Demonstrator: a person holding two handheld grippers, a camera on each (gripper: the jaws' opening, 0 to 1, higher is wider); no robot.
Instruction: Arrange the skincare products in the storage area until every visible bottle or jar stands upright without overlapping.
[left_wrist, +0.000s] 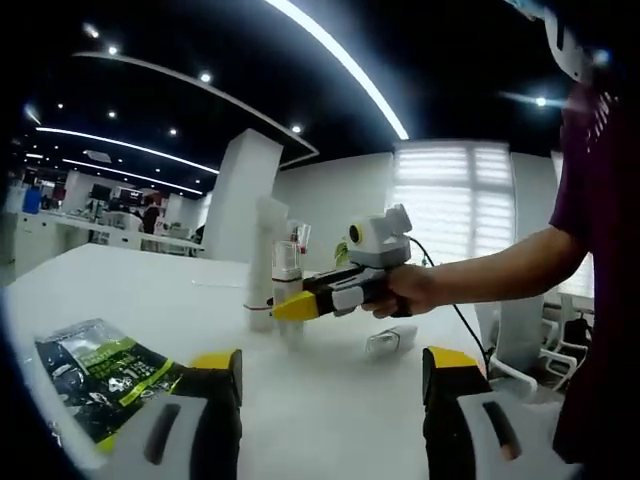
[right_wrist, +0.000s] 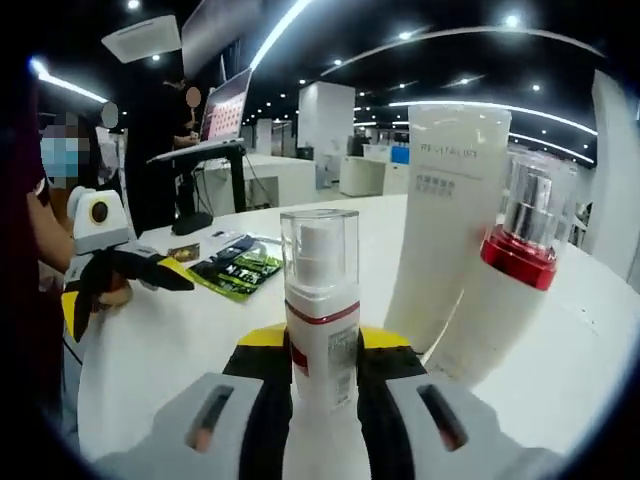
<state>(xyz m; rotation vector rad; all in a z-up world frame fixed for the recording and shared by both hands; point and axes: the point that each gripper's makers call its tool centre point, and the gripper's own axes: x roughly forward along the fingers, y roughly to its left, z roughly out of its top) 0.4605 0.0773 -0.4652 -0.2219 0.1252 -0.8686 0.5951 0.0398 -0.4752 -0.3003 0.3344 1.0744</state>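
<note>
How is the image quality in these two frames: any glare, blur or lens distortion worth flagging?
Left gripper view: the blinded window blows out white, the ceiling light strip bows with fisheye curvature, and the white tube looks soft against the pale wall. Right gripper view: the pump bottle in the right tongs is sharp; the red-collared bottle leans outward near the edge.

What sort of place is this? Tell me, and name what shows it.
Probably an open-plan office. Long ceiling light strips run overhead, a laptop sits on a standing desk, and the work goes on at a big white table.
</note>
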